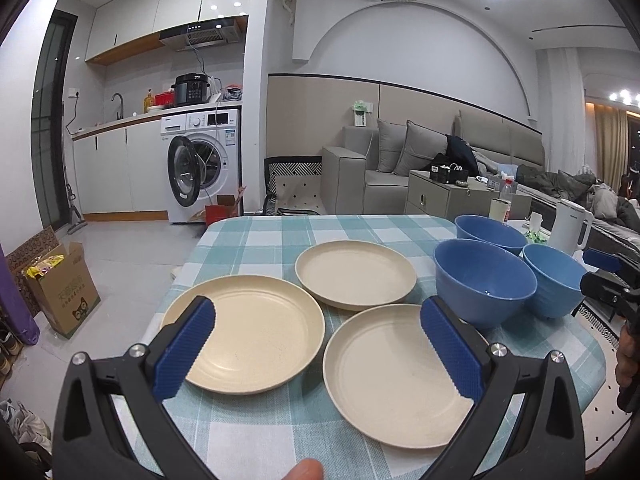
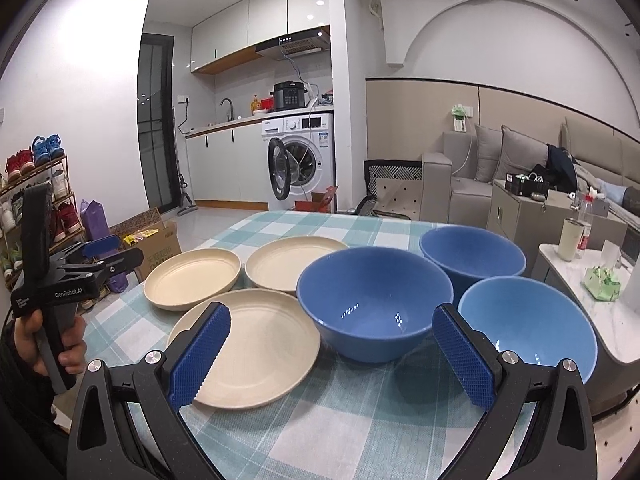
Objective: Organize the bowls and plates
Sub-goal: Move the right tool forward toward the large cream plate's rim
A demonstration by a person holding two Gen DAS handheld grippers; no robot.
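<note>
Three cream plates lie apart on the checked tablecloth: a left one (image 1: 248, 332), a far one (image 1: 355, 274) and a near one (image 1: 394, 374). Three blue bowls stand to their right: a large dark one (image 1: 484, 280), a far one (image 1: 490, 232) and a lighter one (image 1: 554, 280). My left gripper (image 1: 318, 320) is open and empty, hovering over the near edges of the left and near plates. My right gripper (image 2: 332, 324) is open and empty, in front of the large dark bowl (image 2: 376, 300), between the near plate (image 2: 256, 356) and the lighter bowl (image 2: 528, 324).
The checked cloth table (image 1: 264, 432) ends at the left above a tiled floor with a cardboard box (image 1: 64, 288). A white kettle (image 1: 570, 228) and side table (image 2: 576, 280) stand at the right. A sofa and a washing machine lie beyond.
</note>
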